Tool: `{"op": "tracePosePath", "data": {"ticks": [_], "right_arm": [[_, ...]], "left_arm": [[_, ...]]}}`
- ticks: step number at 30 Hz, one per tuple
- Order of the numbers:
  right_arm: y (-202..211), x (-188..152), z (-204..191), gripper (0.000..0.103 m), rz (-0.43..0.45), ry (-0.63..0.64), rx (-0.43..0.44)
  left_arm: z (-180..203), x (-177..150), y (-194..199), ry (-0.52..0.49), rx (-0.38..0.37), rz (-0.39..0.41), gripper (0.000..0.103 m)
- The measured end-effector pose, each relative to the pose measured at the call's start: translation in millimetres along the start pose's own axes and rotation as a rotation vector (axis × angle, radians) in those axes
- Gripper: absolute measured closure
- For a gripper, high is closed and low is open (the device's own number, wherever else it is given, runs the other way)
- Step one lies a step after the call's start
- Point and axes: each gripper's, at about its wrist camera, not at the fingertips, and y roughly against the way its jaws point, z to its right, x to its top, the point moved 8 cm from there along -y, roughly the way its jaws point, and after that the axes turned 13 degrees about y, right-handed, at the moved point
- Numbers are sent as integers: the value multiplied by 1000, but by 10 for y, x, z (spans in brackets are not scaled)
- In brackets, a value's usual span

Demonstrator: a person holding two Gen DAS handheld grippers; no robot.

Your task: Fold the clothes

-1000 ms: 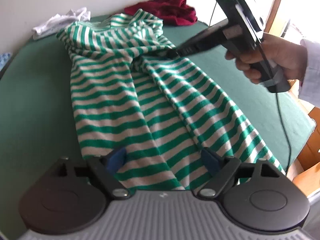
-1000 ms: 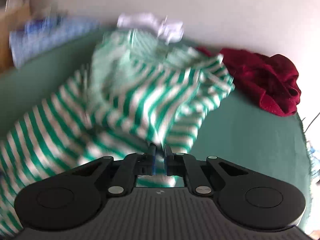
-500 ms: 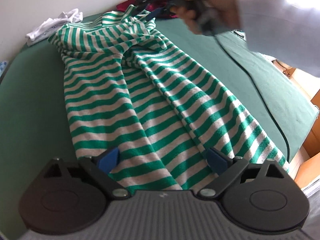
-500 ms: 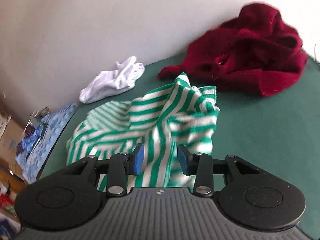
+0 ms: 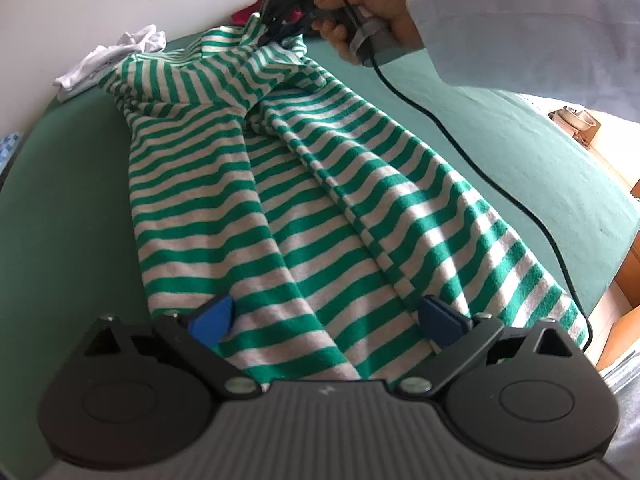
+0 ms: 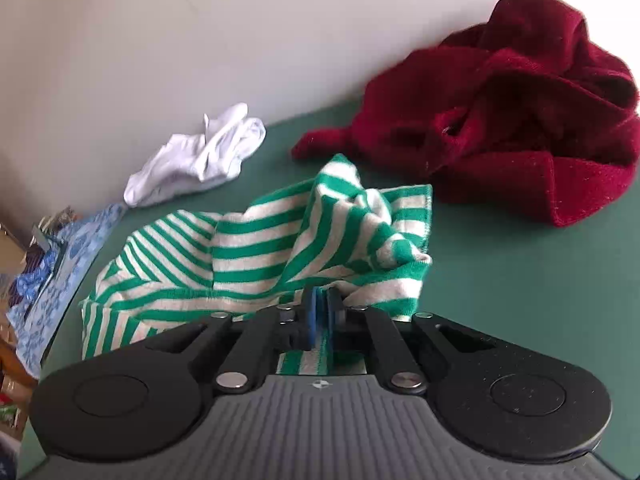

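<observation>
A green-and-white striped garment (image 5: 320, 184) lies lengthwise on the green table (image 5: 68, 216), hem toward me. My left gripper (image 5: 326, 318) is open and empty, its blue pads spread just above the hem. My right gripper (image 5: 276, 34) is at the far end of the garment, held by a hand. In the right wrist view this gripper (image 6: 320, 312) is shut on a bunched fold of the striped garment (image 6: 256, 252) near its sleeve or collar end.
A dark red garment (image 6: 508, 120) lies crumpled at the back right by the wall. A white garment (image 6: 196, 156) lies at the back left. A blue patterned cloth (image 6: 56, 264) hangs off the left edge. A black cable (image 5: 480, 176) trails across the table's right side.
My right gripper let go of the garment's middle, moved to its far end while open, and has now shut on the cloth there. My left gripper stayed open at the hem.
</observation>
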Motion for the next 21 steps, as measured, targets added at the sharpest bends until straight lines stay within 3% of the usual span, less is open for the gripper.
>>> {"op": "tracePosePath", "data": {"ticks": [3, 6, 9, 12, 14, 15, 18, 21], "right_arm": [[335, -87, 6, 75, 36, -16, -6], [710, -397, -190, 76, -12, -21, 132], [836, -800, -357, 76, -103, 3, 175], [826, -1050, -300, 82, -136, 27, 111], [933, -1052, -299, 78, -138, 5, 76], [1002, -1035, -330, 70, -130, 16, 54], [1212, -1067, -537, 58, -66, 66, 68], [1187, -1325, -637, 58, -159, 18, 78]], "left_arm": [[-15, -3, 10, -7, -5, -2, 4], [-30, -4, 23, -7, -17, -2, 4], [-17, 19, 19, -17, -35, -4, 4], [4, 42, 11, -43, -47, -8, 4], [11, 61, 57, -56, -63, 3, 4], [17, 67, 87, -59, -75, 9, 4], [57, 24, 163, -74, -122, 10, 4], [111, -79, 218, -100, -168, -5, 4]]}}
